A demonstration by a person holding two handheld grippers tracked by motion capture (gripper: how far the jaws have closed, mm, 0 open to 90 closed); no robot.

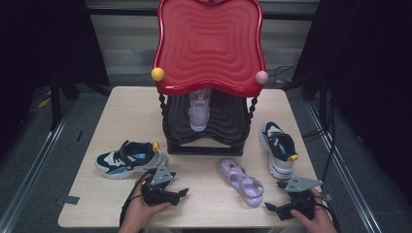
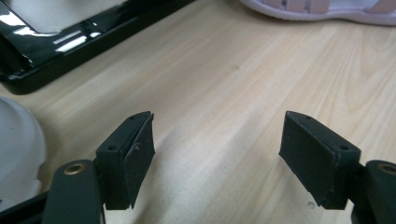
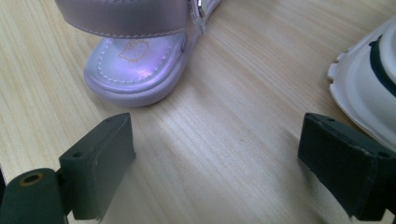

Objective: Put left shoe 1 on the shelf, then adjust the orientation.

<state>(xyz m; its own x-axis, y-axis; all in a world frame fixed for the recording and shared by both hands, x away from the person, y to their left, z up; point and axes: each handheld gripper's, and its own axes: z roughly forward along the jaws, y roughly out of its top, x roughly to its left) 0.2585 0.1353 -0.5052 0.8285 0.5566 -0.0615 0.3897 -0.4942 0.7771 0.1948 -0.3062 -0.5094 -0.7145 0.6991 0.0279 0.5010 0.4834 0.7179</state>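
Near the front edge of the table (image 1: 121, 102), both grippers rest low with their jaws spread and nothing between them. The lilac sandal (image 1: 240, 181) lies between the two hands, though closer to the right gripper (image 1: 272, 207) than to the left gripper (image 1: 180, 194). Its long axis runs on a diagonal — one end toward the black base of the red shoe rack (image 1: 209, 43), the other toward the front right corner, and that nearer end points almost straight at the right hand.

Seen from the right gripper view, the sandal's rounded end (image 3: 135, 70) sits just ahead of the pads and off to their left, apart from them, with bare wood between; the white sole of a navy sneaker (image 3: 369, 93) crowds the right pad's side. So the right hand looks the better placed — it would probably need to swing left and forward to straddle the sandal across its narrow width.

The left gripper view faces the rack's base (image 2: 70, 46), with the sandal's sole (image 2: 327, 11) well ahead at the upper edge. A second lilac sandal (image 1: 199, 110) already stands on the rack's lower shelf, and another navy sneaker (image 1: 128, 158) lies just beside the left hand; whether it touches that gripper is hard to tell.
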